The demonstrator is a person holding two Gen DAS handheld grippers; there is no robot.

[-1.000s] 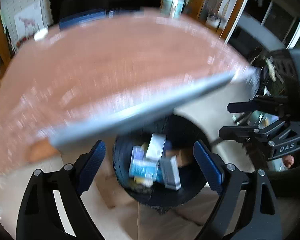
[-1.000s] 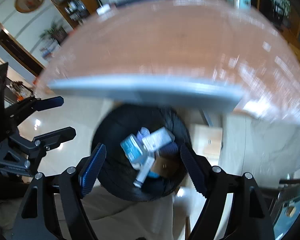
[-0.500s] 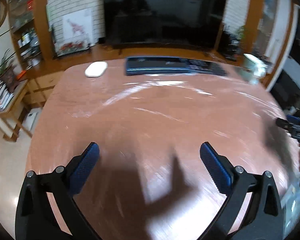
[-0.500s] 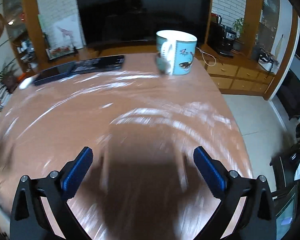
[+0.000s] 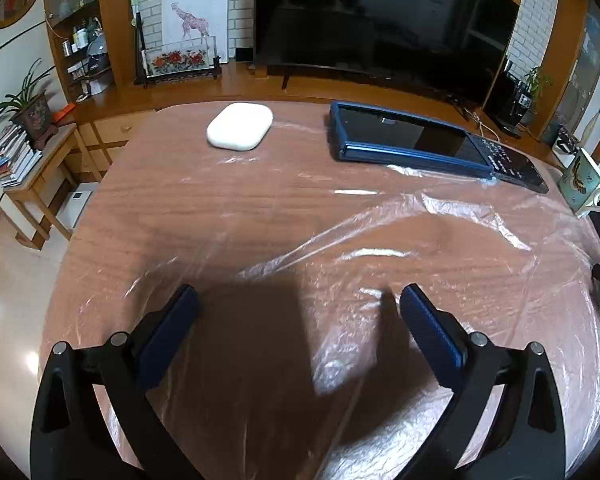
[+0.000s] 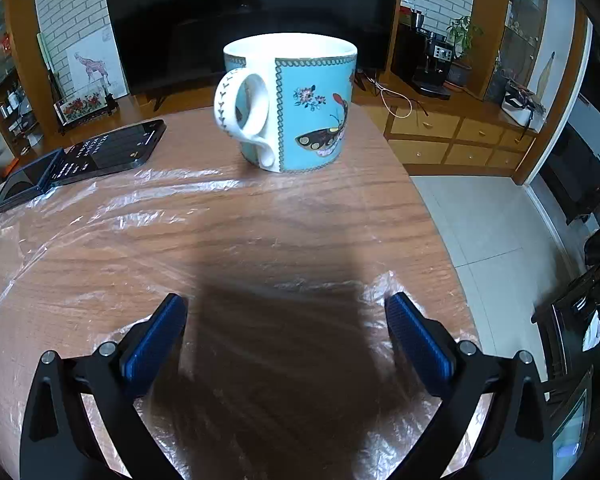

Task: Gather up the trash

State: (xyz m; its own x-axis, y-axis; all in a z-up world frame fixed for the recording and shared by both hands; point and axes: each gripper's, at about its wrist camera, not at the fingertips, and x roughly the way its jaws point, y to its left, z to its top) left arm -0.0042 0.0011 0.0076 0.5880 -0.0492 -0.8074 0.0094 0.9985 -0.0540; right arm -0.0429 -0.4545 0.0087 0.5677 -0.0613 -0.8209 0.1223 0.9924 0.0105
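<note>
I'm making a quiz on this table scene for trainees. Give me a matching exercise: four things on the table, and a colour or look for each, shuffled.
Things:
1. mug
2. earbud case
3. tablet
4. plastic film

Looks:
a. clear and wrinkled
b. plain white
c. turquoise with a butterfly
d. dark screen, blue edge

Pairs: 1-c, 2-b, 3-d, 4-a

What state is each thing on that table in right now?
left gripper: jaws open, empty
right gripper: jaws open, empty
mug: upright
plastic sheet: spread out, wrinkled
phone: flat, screen lit
white case: closed
tablet: flat, screen dark
</note>
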